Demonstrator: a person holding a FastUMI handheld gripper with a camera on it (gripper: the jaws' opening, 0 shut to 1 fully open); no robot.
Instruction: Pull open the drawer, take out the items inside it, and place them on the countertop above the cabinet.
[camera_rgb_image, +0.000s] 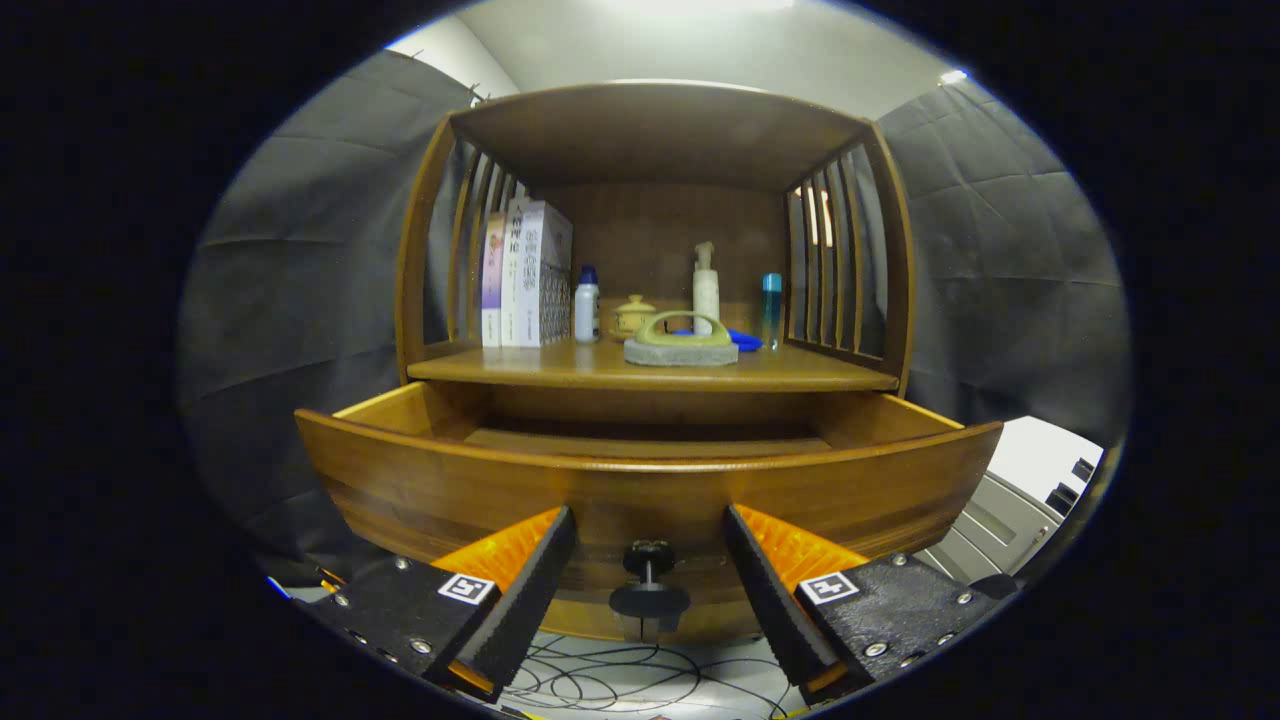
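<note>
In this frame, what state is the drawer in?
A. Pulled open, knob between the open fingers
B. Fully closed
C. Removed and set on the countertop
A: the drawer stands out from the cabinet, and its knob sits between the spread fingers of the gripper, untouched.

Gripper (650, 560): ribbed jaws on dark screw-studded mounts, each bearing a square black-and-white marker

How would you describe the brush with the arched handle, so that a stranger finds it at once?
Look at the wooden cabinet; the gripper hangs open before its pulled-out drawer. On the countertop above the drawer, the brush lies nearest the front edge. It is low and flat with an arched handle; its neighbours are upright bottles and books.
</note>
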